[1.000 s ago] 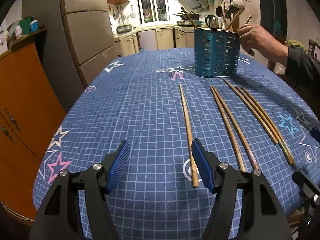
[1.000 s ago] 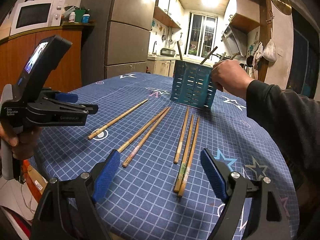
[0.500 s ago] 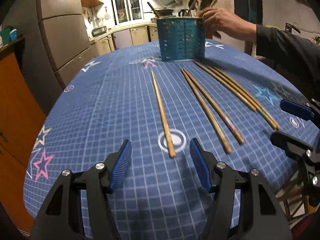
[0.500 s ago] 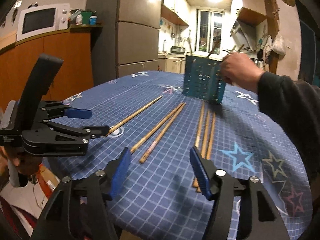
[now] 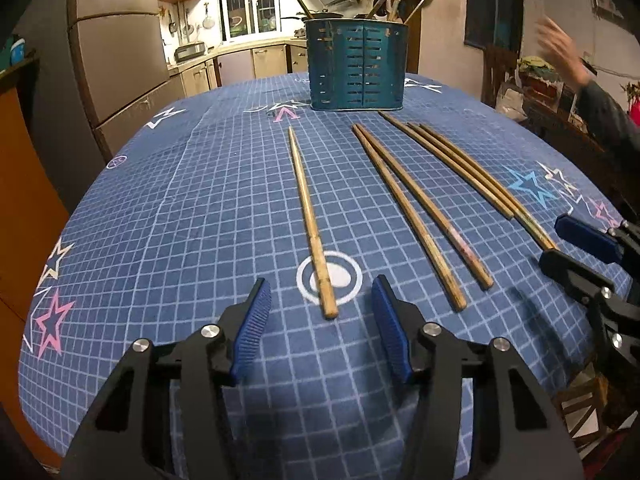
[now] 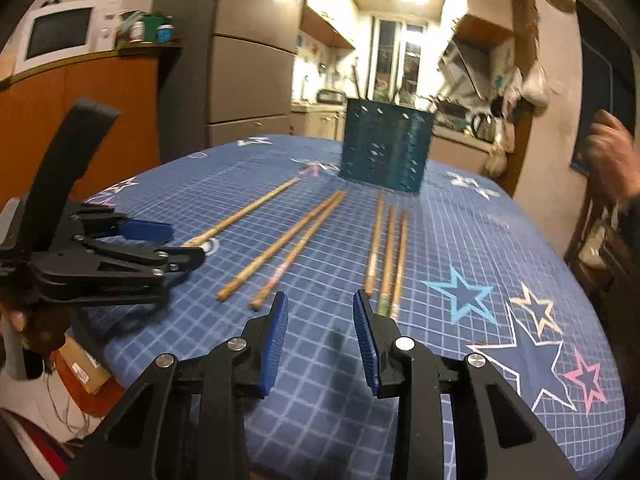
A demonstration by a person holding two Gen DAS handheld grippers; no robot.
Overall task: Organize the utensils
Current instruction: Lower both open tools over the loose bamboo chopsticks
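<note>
Now the left hand-held gripper (image 5: 322,322) hovers open and empty over the butt end of the lone wooden chopstick (image 5: 308,216) lying on the blue grid-patterned bench (image 5: 180,220); lower squarely, pinching near its thick end. Right hand-held gripper (image 6: 320,326) waits open, empty, before the slotted teal metal holder (image 6: 386,146).

Both grippers (image 5: 322,328) (image 6: 320,334): black plastic frames w/ silver screws, ribbed blue finger pads (image 5: 253,330).
</note>
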